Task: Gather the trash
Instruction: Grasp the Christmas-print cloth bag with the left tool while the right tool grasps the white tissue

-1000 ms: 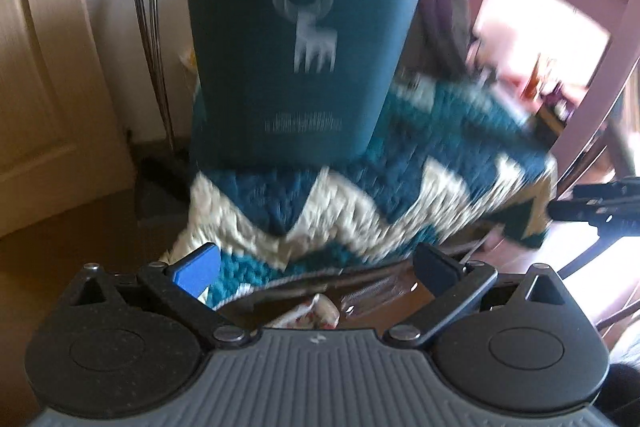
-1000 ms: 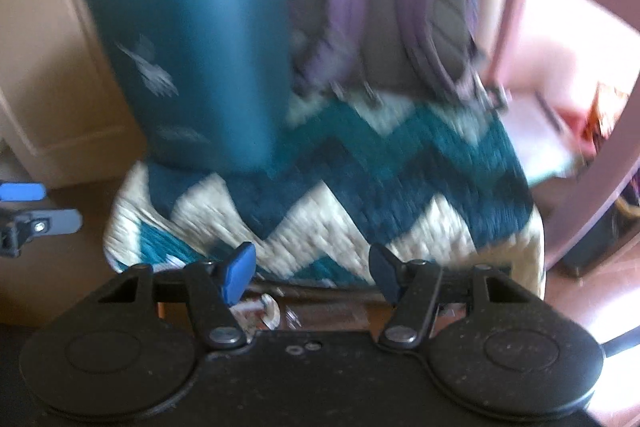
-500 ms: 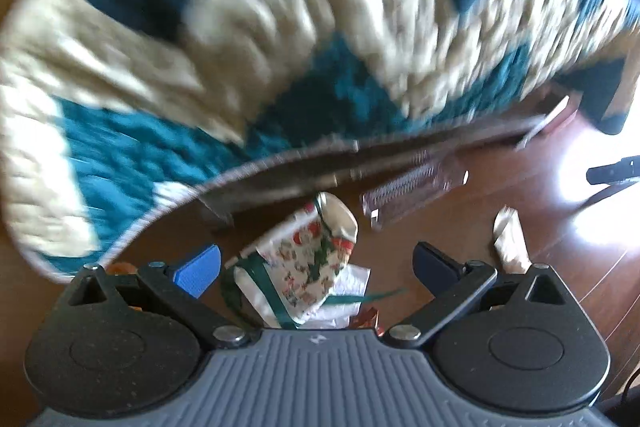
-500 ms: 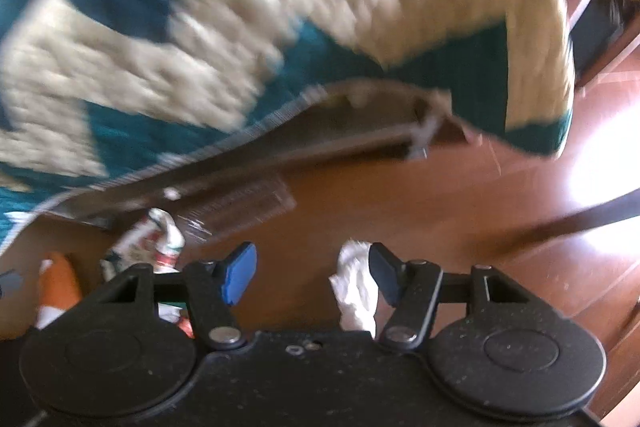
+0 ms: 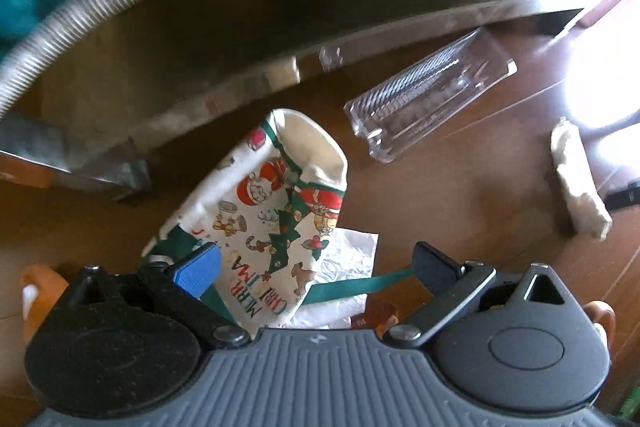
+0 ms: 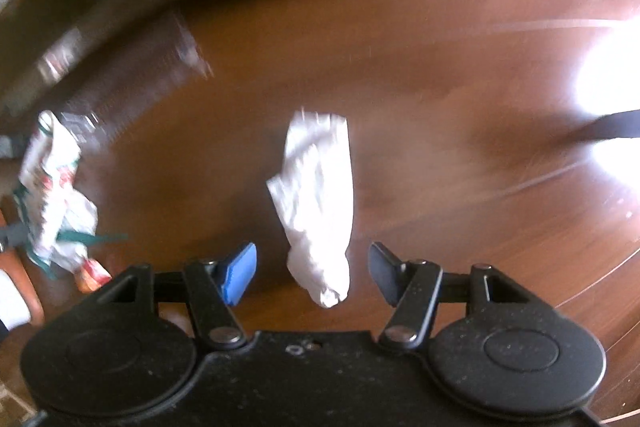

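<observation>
Looking straight down at a wooden floor (image 6: 460,75) from two hand-held grippers, with trash scattered below.

Nearest in the right view, the right gripper (image 6: 312,273) has its fingers well apart and empty. A crumpled white tissue (image 6: 320,203) lies on the floor in the gap between them, touching neither finger. Its long axis runs near to far, roughly in line with the gripper, with the narrow end nearest and the broader end farther away.

Nearest in the left view, the left gripper (image 5: 316,265) also has its fingers apart, gripping nothing. Between them sits a Christmas-print bag (image 5: 276,211) with a green ribbon (image 5: 360,285), resting on white paper (image 5: 348,267). The bag's long axis slants from near left to far right, with its open mouth at the far end.

Farther away and to the right lies a clear plastic box (image 5: 428,95), its long axis slanting up to the right. At the right edge is the same tissue (image 5: 576,179). Farthest away, a furniture frame (image 5: 280,75) and a blanket edge curve overhead.

Likely risks: the tissue is soft and flat, so fingers closing too high could miss it or only pinch a corner. The left fingers could catch just the ribbon or the paper, leaving the bag dangling or spilling. The view is blurred, so alignment is uncertain.
</observation>
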The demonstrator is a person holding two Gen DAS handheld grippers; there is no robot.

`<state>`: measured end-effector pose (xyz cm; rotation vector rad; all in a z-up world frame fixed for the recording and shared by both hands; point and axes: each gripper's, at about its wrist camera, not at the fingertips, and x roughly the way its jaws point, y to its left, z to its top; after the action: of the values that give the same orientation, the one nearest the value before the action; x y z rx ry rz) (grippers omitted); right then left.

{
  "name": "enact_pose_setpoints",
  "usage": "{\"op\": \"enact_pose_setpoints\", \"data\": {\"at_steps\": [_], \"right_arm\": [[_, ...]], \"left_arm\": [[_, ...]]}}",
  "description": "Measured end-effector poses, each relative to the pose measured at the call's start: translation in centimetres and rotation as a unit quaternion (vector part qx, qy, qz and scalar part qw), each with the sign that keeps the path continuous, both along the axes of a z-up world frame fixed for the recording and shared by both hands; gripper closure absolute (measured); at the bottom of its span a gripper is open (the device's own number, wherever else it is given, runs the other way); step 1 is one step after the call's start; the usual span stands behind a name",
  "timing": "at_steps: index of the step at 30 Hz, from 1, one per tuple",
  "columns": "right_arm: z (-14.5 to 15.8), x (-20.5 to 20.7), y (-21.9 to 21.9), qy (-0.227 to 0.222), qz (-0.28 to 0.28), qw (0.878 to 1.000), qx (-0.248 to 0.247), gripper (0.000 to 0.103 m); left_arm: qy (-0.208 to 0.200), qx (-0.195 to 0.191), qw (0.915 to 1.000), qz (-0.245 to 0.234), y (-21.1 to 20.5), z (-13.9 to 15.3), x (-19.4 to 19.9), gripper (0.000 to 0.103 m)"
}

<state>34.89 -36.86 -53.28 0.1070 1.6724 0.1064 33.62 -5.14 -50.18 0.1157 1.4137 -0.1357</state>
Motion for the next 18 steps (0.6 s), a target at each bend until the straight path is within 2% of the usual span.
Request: {"op": "enact_pose_setpoints", "data": {"at_steps": [5,9,11,13,15,16,18], "right_arm": [[-3.0,-0.7,0.2,0.024,0.002,1.0,-0.001,0.043],[-4.5,-0.9,1.0,0.032,0.015,0.999,-0.005,0.044],[-4.8,-0.9,1.5,0.03,0.025,0.999,-0.01,0.045],[-5.0,-0.9,1.8,0.029,0.031,0.999,-0.011,0.047],[-4.6,-1.1,2.0,0.03,0.038,0.999,-0.012,0.069],[-4.5,-1.1,2.0,0.03,0.038,0.999,-0.01,0.069],[-4.3,-1.2,2.1,0.028,0.041,0.999,-0.014,0.078]], "left_arm": [[0.025,0.006,0.9993,0.026,0.9,-3.7,1.5,0.01],[0.033,0.003,0.9992,0.021,0.8,-5.3,2.1,0.022],[0.037,0.003,0.9991,0.019,0.7,-5.8,2.1,0.037],[0.046,0.003,0.9988,0.019,0.6,-6.4,2.2,0.055],[0.049,0.004,0.9986,0.02,0.5,-6.5,2.1,0.068],[0.047,-0.002,0.9986,0.023,0.6,-6.4,2.1,0.074],[0.04,0.001,0.999,0.02,0.6,-6.2,2.3,0.089]]}}
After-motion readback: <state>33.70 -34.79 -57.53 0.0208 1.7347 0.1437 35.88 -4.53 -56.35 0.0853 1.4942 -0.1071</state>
